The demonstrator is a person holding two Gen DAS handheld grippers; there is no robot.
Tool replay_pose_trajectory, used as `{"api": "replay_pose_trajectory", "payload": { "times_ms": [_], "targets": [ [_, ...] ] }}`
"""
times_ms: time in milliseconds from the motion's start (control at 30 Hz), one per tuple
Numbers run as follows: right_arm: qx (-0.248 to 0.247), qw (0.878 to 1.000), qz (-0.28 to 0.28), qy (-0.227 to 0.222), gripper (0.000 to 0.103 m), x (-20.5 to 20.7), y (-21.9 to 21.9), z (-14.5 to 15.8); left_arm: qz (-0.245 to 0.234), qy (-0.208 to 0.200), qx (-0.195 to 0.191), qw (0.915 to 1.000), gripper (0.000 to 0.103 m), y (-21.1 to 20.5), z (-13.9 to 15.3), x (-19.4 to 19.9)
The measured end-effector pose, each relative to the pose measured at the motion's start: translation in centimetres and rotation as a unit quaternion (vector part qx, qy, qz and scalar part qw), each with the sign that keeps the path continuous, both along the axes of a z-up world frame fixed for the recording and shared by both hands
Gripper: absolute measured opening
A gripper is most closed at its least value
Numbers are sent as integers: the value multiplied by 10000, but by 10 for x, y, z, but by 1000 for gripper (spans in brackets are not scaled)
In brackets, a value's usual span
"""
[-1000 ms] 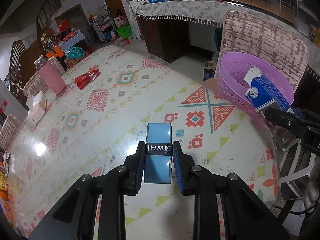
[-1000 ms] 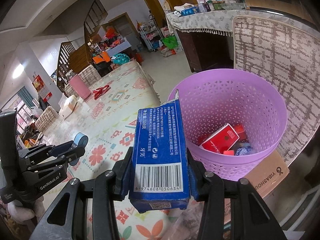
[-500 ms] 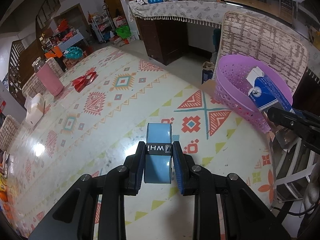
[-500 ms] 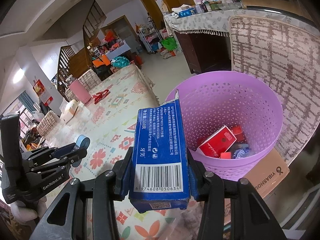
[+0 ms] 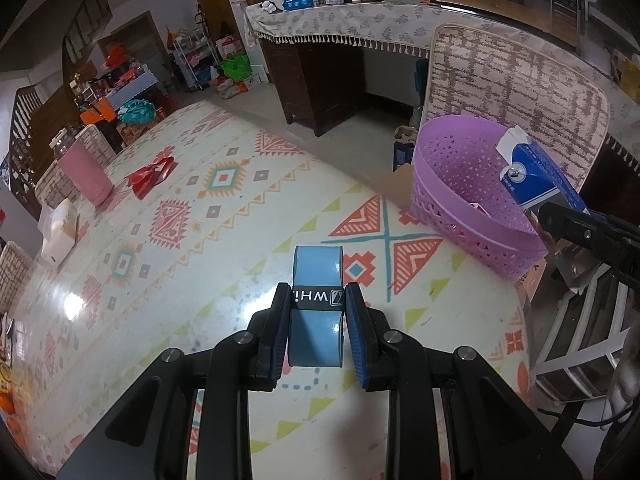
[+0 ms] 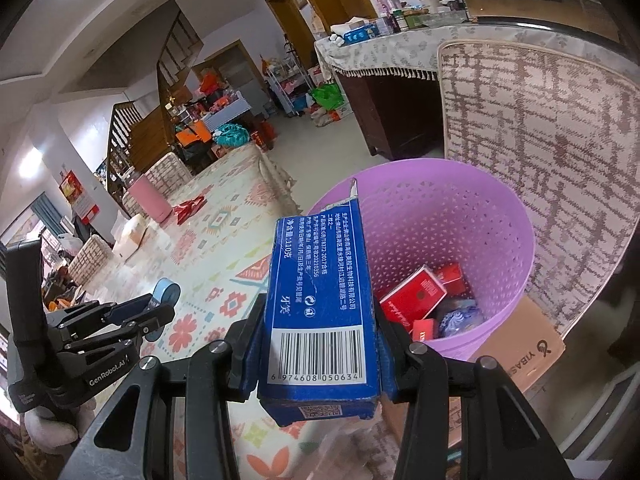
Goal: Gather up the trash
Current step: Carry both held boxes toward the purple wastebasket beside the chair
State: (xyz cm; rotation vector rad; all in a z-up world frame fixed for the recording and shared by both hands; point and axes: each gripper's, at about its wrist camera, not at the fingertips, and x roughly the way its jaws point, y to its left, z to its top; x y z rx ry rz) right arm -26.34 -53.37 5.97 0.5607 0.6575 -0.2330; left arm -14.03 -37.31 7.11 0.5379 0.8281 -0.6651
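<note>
Right gripper point(image 6: 320, 320) is clamping a blue toothpaste box point(image 6: 322, 304) across its narrow sides, barcode end toward the camera, torn flap end pointing away. The box's long axis is running straight along the fingers, toward the near rim of the purple mesh wastebasket point(image 6: 460, 216). Basket is lying ahead and to the right of the box tip; the flap end is just reaching over the near rim, but most of the box is sitting short of the opening. Inside: red cartons point(image 6: 412, 294) and a bluish wrapper, room to spare.

Left gripper point(image 5: 316, 322) is pinching a light-blue roll of grip tape point(image 5: 317, 312) with a black band, jaws nearly together on it, hovering over the patterned tablecloth point(image 5: 224, 208). From its view the basket point(image 5: 460, 184) is standing off the table's far right corner, well apart.

Judgement: right hand is the nearer one and should drop first. The move turns on carrying the box forward and rightward along its own axis until the whole length is clearing the rim. Release too soon and it may be tipping off the rim toward the cardboard box point(image 6: 520, 356) beneath.
</note>
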Motion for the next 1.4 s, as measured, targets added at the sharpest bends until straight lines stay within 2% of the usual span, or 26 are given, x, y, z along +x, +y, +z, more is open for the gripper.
{"api": "replay_pose_trajectory", "payload": {
  "times_ms": [700, 1400],
  "targets": [
    [-80, 9997, -216, 39, 51, 1, -33, 4, -125, 69, -300, 9994, 26, -24, 16, 12],
    [-205, 9993, -306, 43, 51, 3, -44, 10, -410, -116, -420, 9982, 26, -56, 38, 15]
  ]
}}
